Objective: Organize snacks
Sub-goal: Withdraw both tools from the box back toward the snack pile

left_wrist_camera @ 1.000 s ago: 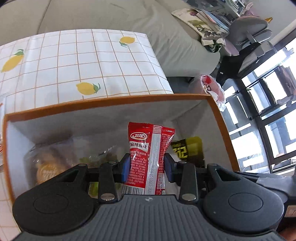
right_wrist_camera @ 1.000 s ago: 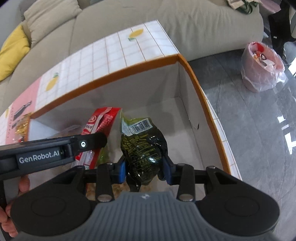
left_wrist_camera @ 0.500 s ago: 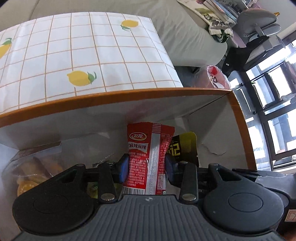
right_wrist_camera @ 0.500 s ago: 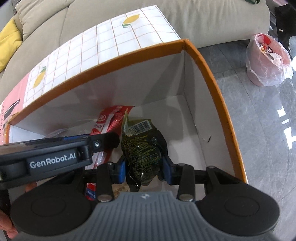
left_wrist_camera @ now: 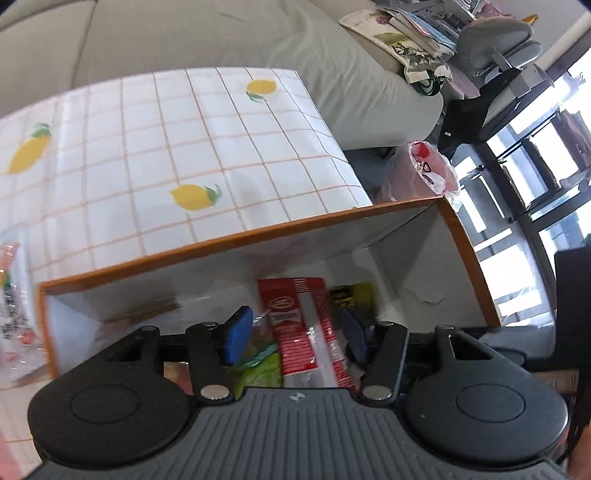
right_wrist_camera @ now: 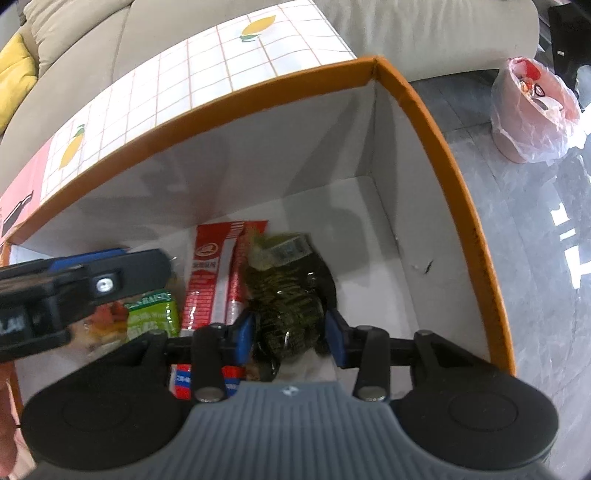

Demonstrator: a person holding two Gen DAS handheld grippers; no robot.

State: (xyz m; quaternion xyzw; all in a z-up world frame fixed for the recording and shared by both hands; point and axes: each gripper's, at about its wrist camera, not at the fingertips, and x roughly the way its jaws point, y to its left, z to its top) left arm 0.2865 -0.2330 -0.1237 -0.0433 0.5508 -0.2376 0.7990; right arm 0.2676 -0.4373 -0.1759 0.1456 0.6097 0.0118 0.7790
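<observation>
An orange-rimmed white box (left_wrist_camera: 240, 236) (right_wrist_camera: 436, 122) stands on the table and holds several snacks. My left gripper (left_wrist_camera: 295, 334) hovers at the box's near side, its jaws opening. The red packet (left_wrist_camera: 299, 332) (right_wrist_camera: 212, 280) rests between them, and neither pad touches it. Deep inside the box my right gripper (right_wrist_camera: 290, 336) also has its jaws opening. The dark green packet (right_wrist_camera: 288, 295) sits blurred between its pads, which have just come off it. Its yellow end (left_wrist_camera: 354, 291) shows in the left wrist view. One finger of the left gripper (right_wrist_camera: 110, 269) reaches in from the left.
A light green snack bag (right_wrist_camera: 153, 314) lies in the box left of the red packet. The lemon-print tablecloth (left_wrist_camera: 184, 147) stretches behind the box, with a sofa (left_wrist_camera: 221, 33) beyond. Another packet (left_wrist_camera: 14, 295) lies left of the box. A pink bin bag (right_wrist_camera: 532, 103) stands on the floor.
The left jaws have spread and let go of the red packet, which now rests in the box. The right gripper sank deeper into the box and its jaws widened slightly around the dark green packet.
</observation>
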